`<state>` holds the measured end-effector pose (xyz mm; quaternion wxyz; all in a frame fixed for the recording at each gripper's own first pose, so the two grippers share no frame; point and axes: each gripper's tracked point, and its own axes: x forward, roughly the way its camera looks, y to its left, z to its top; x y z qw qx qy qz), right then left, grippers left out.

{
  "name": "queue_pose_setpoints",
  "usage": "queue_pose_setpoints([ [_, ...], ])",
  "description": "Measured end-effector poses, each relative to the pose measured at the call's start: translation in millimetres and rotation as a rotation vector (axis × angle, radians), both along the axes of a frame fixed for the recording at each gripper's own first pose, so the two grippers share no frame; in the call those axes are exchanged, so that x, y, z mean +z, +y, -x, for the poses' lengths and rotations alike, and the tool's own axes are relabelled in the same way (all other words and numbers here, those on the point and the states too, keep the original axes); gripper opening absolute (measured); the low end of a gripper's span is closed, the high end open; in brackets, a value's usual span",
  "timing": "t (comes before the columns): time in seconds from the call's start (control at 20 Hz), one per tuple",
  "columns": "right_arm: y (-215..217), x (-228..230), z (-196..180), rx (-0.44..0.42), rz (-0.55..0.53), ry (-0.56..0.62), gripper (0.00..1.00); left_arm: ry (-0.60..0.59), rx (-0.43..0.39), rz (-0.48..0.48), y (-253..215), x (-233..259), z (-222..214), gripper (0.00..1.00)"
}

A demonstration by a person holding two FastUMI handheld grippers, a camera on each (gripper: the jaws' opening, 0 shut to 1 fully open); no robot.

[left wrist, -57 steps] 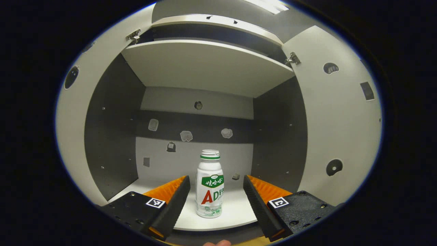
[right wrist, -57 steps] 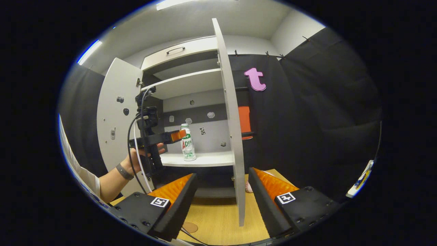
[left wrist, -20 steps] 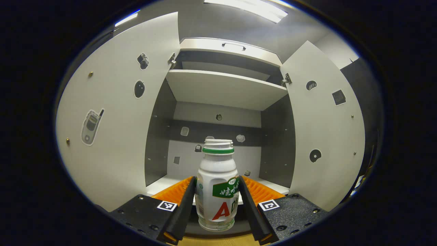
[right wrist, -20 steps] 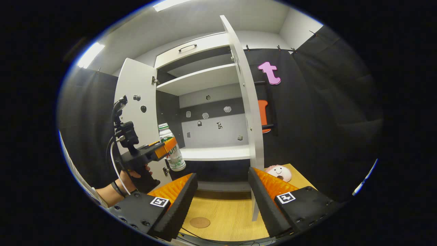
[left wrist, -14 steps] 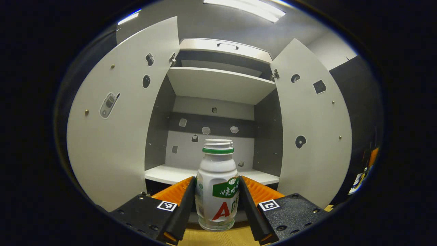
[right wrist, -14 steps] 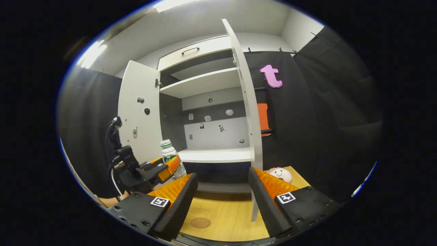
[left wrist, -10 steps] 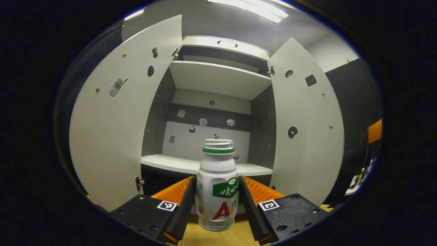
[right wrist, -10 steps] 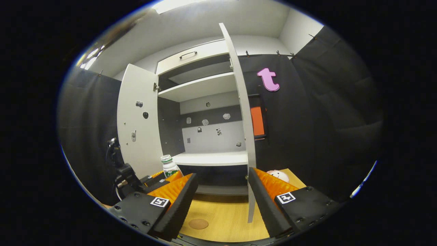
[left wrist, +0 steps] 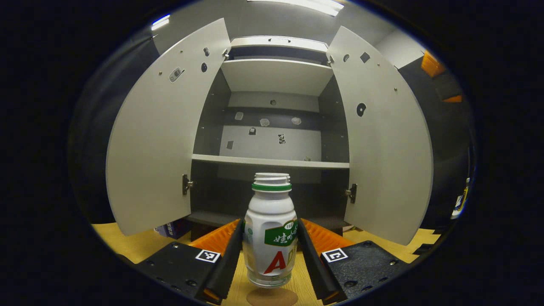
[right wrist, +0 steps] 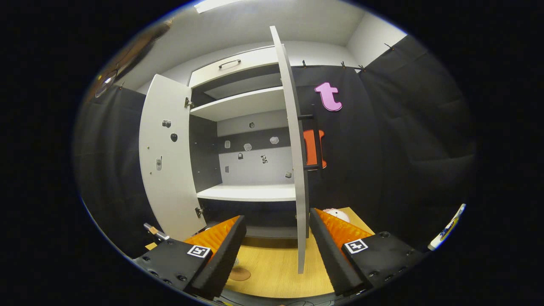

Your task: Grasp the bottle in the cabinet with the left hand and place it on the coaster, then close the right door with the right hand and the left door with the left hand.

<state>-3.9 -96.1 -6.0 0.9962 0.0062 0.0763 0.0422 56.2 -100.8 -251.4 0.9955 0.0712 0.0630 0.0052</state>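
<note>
My left gripper [left wrist: 269, 255] is shut on a white bottle [left wrist: 270, 238] with a green neck ring, held upright. The bottle hangs just above a round brown coaster [left wrist: 272, 297] on the wooden table. Behind it stands the cabinet with its left door [left wrist: 165, 131] and right door [left wrist: 380, 136] both swung wide. In the right gripper view my right gripper [right wrist: 276, 250] is open and empty above the table, facing the thin edge of the right door [right wrist: 295, 170]. The coaster [right wrist: 239, 273] lies beside its left finger, and the left door [right wrist: 168, 157] stands open farther back.
The cabinet's lower shelf [left wrist: 272, 162] is bare, with small stickers on its back wall. A small purple box [left wrist: 170, 229] sits under the left door. A pale round toy [right wrist: 335, 213] rests on the table right of the right door. Black cloth walls close the booth.
My left gripper has pulled the bottle out of the cabinet and lowered it until it hangs over the coaster. The right gripper has stayed open and shifted only slightly.
</note>
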Motion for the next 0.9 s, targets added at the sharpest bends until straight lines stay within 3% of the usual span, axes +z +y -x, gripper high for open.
queue_pose_setpoints([
  [0.15,4.5,-6.1,-4.9,0.014,0.014,0.025,0.98,0.041,0.015,0.035,-2.0,-25.8,11.6,0.73],
  [0.3,11.4,-9.5,-10.2,0.035,0.013,0.039,0.98,0.024,0.061,-0.007,8.1,-34.6,13.9,0.73],
  [0.9,12.6,-10.8,-14.2,0.042,0.000,0.049,0.98,0.042,0.045,-0.078,10.1,-56.1,27.5,0.75],
])
